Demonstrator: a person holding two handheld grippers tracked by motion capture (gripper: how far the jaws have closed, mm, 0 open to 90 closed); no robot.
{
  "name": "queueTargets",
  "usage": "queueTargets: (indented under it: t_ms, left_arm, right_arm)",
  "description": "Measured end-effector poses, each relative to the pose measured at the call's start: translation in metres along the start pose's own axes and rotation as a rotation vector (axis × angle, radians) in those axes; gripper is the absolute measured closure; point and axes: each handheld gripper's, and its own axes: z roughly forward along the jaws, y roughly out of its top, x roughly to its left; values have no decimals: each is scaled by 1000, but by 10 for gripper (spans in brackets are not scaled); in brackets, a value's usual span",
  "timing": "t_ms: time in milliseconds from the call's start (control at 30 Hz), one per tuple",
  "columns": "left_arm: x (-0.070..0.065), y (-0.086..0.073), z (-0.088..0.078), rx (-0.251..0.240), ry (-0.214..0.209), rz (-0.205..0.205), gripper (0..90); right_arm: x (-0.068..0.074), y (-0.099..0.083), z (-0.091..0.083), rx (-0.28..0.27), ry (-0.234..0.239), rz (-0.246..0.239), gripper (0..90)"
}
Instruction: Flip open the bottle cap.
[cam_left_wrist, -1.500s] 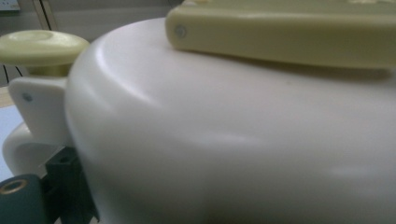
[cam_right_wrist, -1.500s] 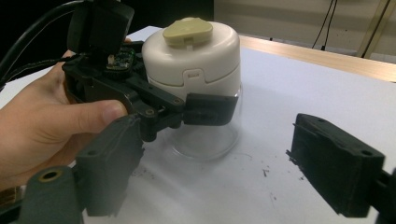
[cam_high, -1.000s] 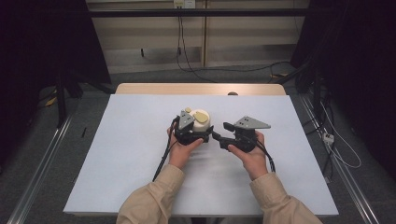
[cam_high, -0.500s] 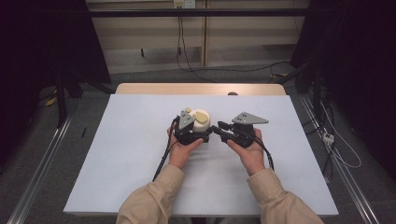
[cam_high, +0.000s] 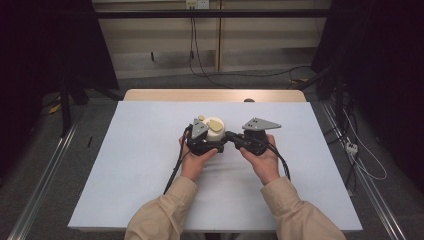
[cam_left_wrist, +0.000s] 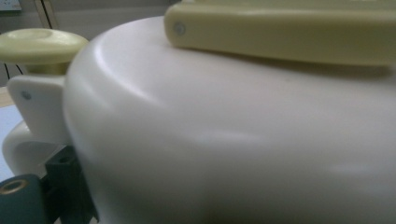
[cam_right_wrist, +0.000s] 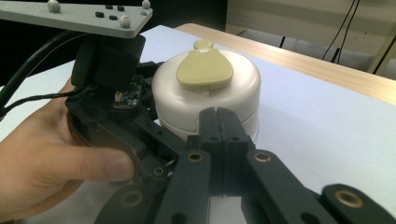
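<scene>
Cream container: a round, lidded plastic pot (cam_high: 216, 131) with a yellow-green flap and knob on top sits at the middle of the white table (cam_high: 125, 165), between the two hands.
Left gripper: the left gripper (cam_high: 202, 145) is tight against the pot's left side; its own view shows the cream wall pressed close, a black jaw at the lower corner. Whether it clamps the pot cannot be told.
Right gripper: the right gripper (cam_right_wrist: 218, 122) has just been closing; its jaws are pressed together with nothing between them, tips just touching the pot's near-right wall.
Key relation: the pot lies straight ahead of the right tips, to their left in the high view.
Nearer hand: the left.
</scene>
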Motion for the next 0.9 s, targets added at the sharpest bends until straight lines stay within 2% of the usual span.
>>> queueTargets:
  t_ms: [900]
  left_arm:
    - [0,0,0,6,2,7,55]
  right_arm:
    - [4,9,9,31,-4,-49,900]
